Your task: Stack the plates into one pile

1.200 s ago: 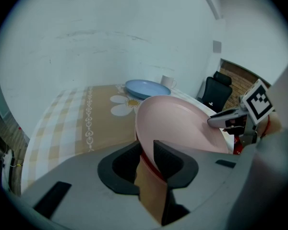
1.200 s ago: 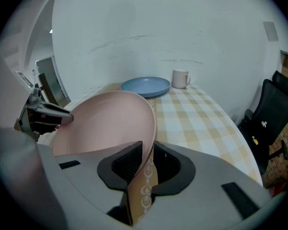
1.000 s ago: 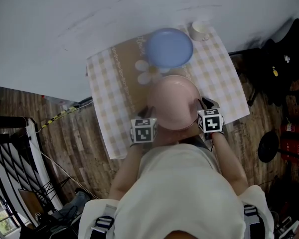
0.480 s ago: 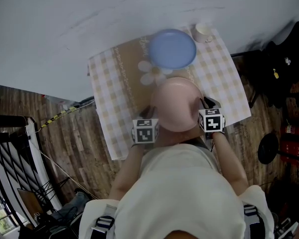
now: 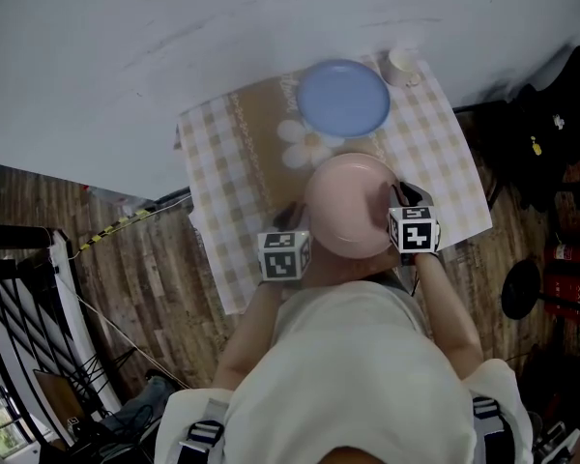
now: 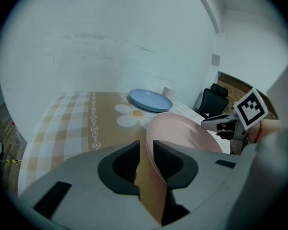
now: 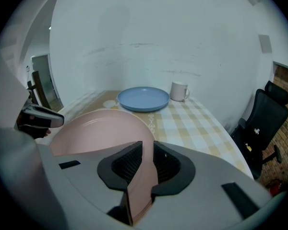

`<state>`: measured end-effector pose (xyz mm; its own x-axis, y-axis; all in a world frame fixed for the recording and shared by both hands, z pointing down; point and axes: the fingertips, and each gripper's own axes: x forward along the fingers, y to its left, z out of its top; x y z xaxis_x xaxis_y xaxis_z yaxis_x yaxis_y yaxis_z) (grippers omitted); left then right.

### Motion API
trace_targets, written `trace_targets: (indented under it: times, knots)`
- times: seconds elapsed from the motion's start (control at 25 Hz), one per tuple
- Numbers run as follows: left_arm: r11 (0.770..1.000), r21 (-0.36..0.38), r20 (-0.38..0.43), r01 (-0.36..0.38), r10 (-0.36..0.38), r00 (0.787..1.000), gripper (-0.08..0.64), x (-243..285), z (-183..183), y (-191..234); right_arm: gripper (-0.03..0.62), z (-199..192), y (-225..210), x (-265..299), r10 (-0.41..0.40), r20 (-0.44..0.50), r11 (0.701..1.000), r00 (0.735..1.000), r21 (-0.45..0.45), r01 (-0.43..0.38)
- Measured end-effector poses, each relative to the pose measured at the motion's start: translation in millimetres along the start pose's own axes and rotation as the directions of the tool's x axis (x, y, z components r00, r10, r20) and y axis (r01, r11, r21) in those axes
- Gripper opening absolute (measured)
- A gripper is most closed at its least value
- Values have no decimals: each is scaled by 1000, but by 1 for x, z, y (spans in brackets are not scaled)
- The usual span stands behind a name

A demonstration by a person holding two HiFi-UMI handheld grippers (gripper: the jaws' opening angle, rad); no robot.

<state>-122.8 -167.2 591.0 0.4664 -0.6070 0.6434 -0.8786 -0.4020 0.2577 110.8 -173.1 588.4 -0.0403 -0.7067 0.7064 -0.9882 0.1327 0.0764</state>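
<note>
Left tongs (image 6: 145, 150) are closed on the near-left rim of the pink plate (image 5: 350, 204); the rim passes between the two dark pads (image 6: 119, 164), which press on it from both sides. Right tongs (image 7: 148, 152) are likewise closed on the same plate at its near-right rim, with the rim caught between the ribbed pads (image 7: 127, 164). The pink plate hangs between the two tongs over the near half of the cloth-covered desk (image 5: 222, 191). It is tilted, its far edge lower than the gripped edge, and it appears clear of the cloth. The blue plate (image 5: 344, 98) lies flat on the far part of the desk, just beyond the pink plate and apart from it. A white mug (image 5: 402, 66) stands upright near the far right corner, just beside the blue plate. A daisy print (image 5: 307, 145) shows on the tan centre band of the cloth, between the two plates and to their left. A black chair (image 7: 271, 114) stands off the desk's right side.
</note>
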Motion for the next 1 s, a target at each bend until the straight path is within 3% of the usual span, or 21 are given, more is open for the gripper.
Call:
trace_targets:
  times: [0.52, 1.0]
  knots:
    - [1000, 10, 21, 10, -11, 1000, 57, -3, 24, 17, 41, 30, 17, 2, 13, 56, 1000, 998, -2, -13]
    - [994, -64, 78, -84, 89, 993, 28, 23, 74, 18, 14, 80, -17, 12, 129, 100, 987, 987, -106, -118]
